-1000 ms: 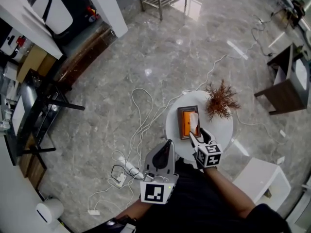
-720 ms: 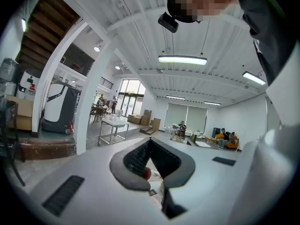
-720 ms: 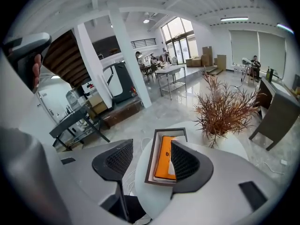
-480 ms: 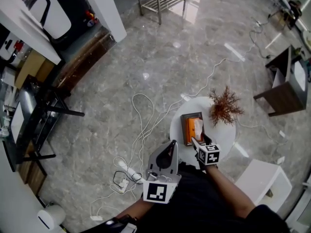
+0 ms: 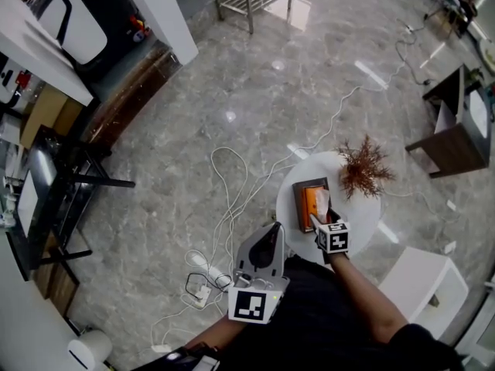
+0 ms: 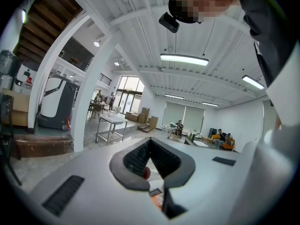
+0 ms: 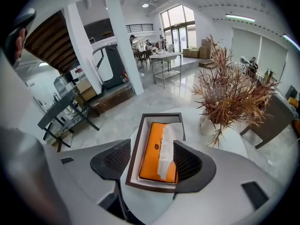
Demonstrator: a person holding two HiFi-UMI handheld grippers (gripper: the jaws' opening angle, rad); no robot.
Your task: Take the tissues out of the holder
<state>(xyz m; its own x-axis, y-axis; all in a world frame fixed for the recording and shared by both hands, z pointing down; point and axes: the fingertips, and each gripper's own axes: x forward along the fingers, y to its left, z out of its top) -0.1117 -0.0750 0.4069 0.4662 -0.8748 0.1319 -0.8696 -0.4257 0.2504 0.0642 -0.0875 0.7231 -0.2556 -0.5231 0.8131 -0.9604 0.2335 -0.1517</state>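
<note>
A dark brown holder (image 5: 298, 205) (image 7: 137, 143) sits on the round white table (image 5: 360, 211). In it lies an orange tissue pack (image 5: 308, 202) (image 7: 154, 151) with a white tissue (image 7: 168, 146) sticking up. My right gripper (image 5: 319, 218) (image 7: 152, 159) hangs just above the holder's near end, tilted down. It is open and its jaws have just been opening. The pack's near end shows between the pads, untouched. My left gripper (image 5: 269, 232) (image 6: 150, 142) is held level, off the table to the left. Its tips meet and hold nothing.
A dried reddish plant (image 5: 363, 167) (image 7: 230, 90) in a white vase stands on the table just right of the holder. White cables (image 5: 226, 199) lie across the marble floor. A white box (image 5: 421, 284) sits at lower right, and a dark side table (image 5: 456, 130) farther right.
My right gripper has dropped closer to the holder's near end and its jaws stand wider. The left gripper has drifted slightly right, toward the table.
</note>
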